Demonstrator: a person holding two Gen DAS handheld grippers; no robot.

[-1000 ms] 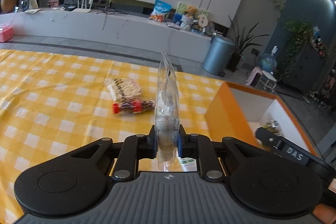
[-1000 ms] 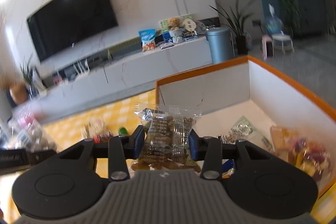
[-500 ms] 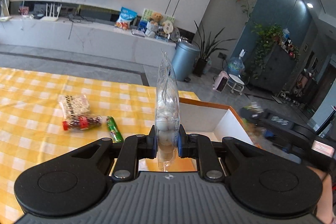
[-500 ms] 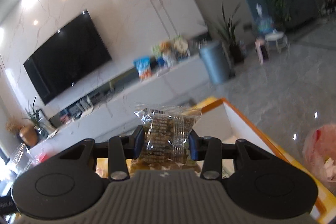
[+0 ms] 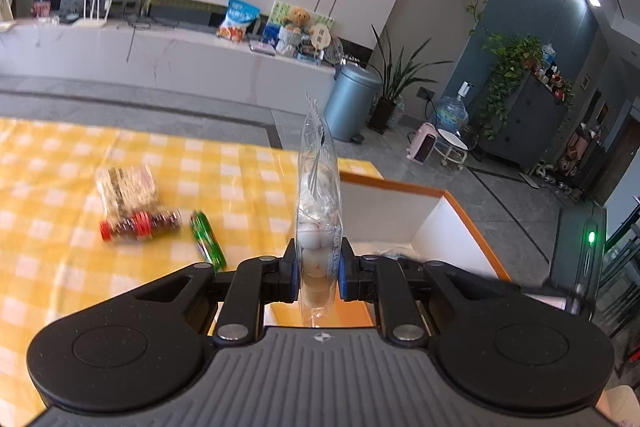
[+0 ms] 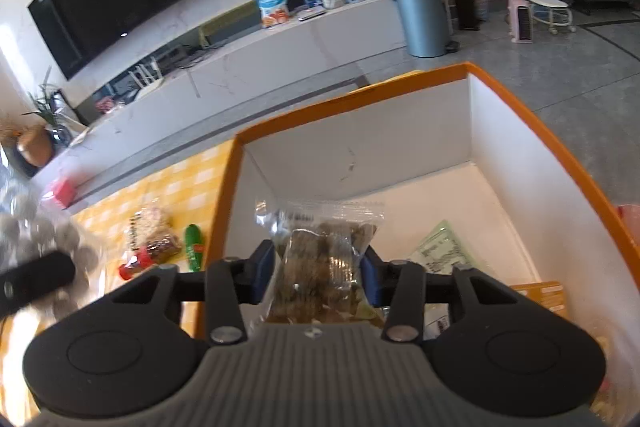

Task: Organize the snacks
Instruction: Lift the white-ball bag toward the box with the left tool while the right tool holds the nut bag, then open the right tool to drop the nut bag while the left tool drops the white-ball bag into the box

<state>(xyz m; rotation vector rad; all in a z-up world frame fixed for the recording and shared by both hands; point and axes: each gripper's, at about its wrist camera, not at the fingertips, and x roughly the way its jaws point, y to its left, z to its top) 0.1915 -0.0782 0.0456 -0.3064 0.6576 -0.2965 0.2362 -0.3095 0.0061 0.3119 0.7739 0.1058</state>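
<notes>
Left wrist view: my left gripper (image 5: 318,277) has its jaws clamped on a clear bag of white round sweets (image 5: 318,211), which stands upright, edge-on to the lens, rising toward 12 o'clock. The yellow checked tablecloth (image 5: 60,267) fills the 9 o'clock side. On it, at about 10 o'clock from the jaws, I note a pale printed snack packet (image 5: 126,187), a red-capped snack pack (image 5: 140,225) touching its near edge, and a green wrapped stick (image 5: 207,241) just beside that. The orange-rimmed white box (image 5: 460,203) sits at 2 o'clock, its near left corner behind the bag.

Right wrist view: my right gripper (image 6: 320,271) has its jaws closed on a clear packet of brown chunky snacks (image 6: 320,259), held over the open box (image 6: 540,147). Inside the box, at 3 o'clock from the jaws, lies a pale green printed packet (image 6: 440,247), with an orange packet (image 6: 544,297) nearer at 4 o'clock. Left of the box, at 9 o'clock, the same three snacks lie on the cloth. The bag of white sweets is a blur at the far 9 o'clock edge.
</notes>
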